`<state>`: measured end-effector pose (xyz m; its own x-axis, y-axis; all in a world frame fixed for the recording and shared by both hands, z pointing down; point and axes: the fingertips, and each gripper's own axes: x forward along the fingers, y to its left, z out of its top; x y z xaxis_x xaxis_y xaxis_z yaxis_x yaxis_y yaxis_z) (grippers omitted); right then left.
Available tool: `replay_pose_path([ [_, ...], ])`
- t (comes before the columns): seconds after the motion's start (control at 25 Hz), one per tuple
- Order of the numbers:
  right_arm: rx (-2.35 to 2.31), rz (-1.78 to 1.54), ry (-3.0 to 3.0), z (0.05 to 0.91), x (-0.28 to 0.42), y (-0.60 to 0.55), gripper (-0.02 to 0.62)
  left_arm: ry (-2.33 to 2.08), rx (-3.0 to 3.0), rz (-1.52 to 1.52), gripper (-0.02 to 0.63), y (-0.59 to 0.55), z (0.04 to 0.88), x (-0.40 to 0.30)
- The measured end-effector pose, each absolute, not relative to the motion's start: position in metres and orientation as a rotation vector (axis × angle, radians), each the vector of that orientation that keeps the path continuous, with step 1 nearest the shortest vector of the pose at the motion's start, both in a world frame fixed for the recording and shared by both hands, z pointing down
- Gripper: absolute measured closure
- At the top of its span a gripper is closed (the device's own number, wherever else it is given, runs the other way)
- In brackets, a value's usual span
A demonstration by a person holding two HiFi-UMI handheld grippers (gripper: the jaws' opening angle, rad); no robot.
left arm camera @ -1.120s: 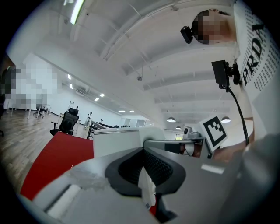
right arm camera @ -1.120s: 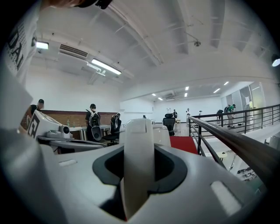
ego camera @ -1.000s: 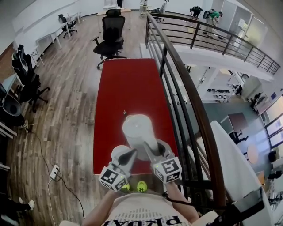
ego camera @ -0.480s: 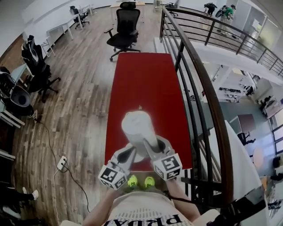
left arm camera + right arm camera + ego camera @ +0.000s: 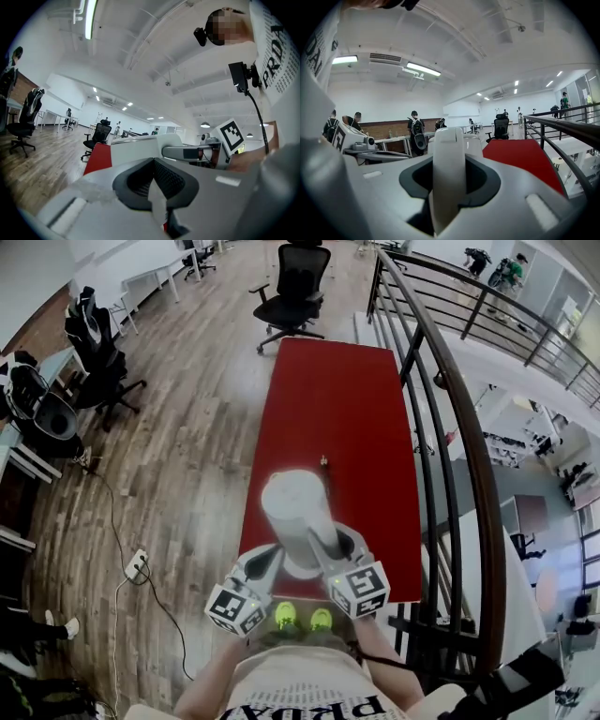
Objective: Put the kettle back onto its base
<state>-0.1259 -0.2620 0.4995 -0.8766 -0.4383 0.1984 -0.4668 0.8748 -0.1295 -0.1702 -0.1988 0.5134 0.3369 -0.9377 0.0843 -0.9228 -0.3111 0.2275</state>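
Kettle (image 5: 292, 507) held over the near end of the red table (image 5: 337, 399)
Right claw (image 5: 449, 197) pinching the handle (image 5: 449, 150); left claw (image 5: 157, 204) pressed together, empty, above the table's near edge

We are cataloguing by colour:
- Kettle (image 5: 292, 504): showing white all over, handle included.
- Table (image 5: 337, 409): showing plain red.
- Left gripper (image 5: 265, 565) and right gripper (image 5: 330, 554): showing light grey shells with black textured pads, each wearing a cube of black-and-white square markers.
- Floor (image 5: 187, 427): showing brown wood planks.
- Office chair (image 5: 298, 287): showing black.
- Railing (image 5: 450, 399): showing dark brown over black bars.
- Shoes (image 5: 285, 615): glowing neon yellow-green.
- Shirt (image 5: 300, 690): showing white with black lettering.
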Motion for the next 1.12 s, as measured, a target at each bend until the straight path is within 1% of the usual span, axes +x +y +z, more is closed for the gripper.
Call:
replay_pose_path([
  [0.52,0.712,0.312,-2.858,0.527,-0.149,-0.252,0.474,-1.641,2.320,-0.107,0.614,-0.186,0.538,-0.188],
  [1.12,0.742,0.276,-2.875,0.546,-0.145,-0.236,0.472,-1.589,2.320,-0.133,0.614,-0.182,0.549,-0.191],
])
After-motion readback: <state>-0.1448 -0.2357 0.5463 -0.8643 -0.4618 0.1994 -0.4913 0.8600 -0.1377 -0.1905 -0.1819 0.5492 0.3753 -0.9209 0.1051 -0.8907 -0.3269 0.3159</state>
